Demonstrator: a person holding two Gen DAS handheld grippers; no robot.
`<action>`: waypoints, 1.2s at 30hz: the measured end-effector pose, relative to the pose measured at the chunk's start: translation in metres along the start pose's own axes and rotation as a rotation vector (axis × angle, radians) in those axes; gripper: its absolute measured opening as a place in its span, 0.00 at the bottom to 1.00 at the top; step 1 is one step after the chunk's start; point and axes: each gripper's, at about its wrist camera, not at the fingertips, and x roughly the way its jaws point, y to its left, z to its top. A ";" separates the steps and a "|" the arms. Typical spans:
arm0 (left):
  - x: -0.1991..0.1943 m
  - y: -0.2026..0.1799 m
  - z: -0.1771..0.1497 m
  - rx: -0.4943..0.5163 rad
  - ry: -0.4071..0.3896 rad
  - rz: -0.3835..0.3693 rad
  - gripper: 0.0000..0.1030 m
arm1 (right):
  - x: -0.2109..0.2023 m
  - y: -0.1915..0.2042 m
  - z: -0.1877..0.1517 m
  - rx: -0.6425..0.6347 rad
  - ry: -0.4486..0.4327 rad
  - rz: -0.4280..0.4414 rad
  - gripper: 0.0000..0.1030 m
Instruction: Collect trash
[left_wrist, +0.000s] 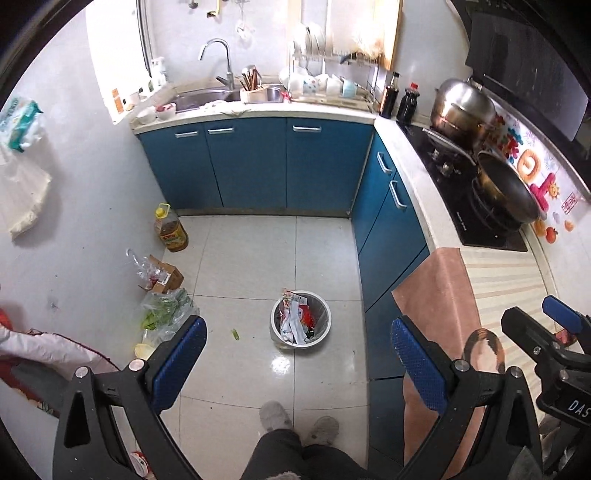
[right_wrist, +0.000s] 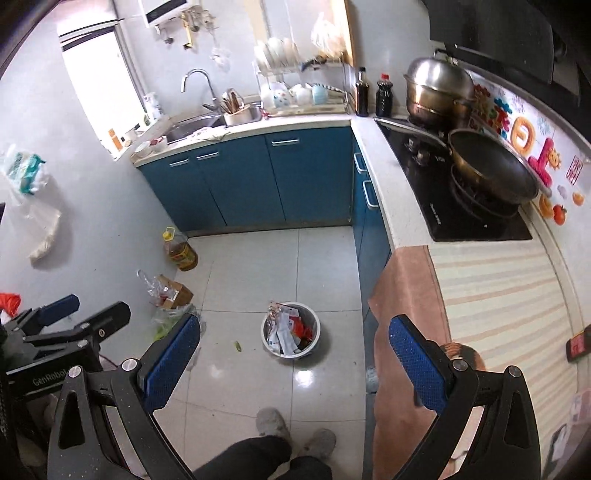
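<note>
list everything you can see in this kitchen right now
trash bin: 1, white, mid floor, stuffed with wrappers
green scrap: 1, on tile left of bin
oil bottle: 1, yellow, floor by left wall
cardboard box: 1, brown, below oil bottle
bag of greens: 1, clear, floor near box
cabinets: blue, under counter
sink: 1, steel, back counter
dish rack: 1, right of sink
sauce bottles: 2, dark, counter corner
steel pot: 1, on stove
wok: 1, dark, on stove
left gripper: open, empty
right gripper: open, empty
slippered feet: 2, grey
</note>
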 end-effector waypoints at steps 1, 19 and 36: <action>-0.007 0.001 -0.001 0.002 -0.007 0.008 0.99 | -0.008 0.001 -0.002 -0.002 -0.002 -0.005 1.00; -0.039 0.014 -0.025 -0.011 0.038 -0.057 0.99 | -0.042 0.016 -0.026 0.018 0.074 0.054 1.00; -0.038 0.012 -0.023 0.011 0.076 -0.119 0.99 | -0.037 0.004 -0.023 0.010 0.111 0.089 1.00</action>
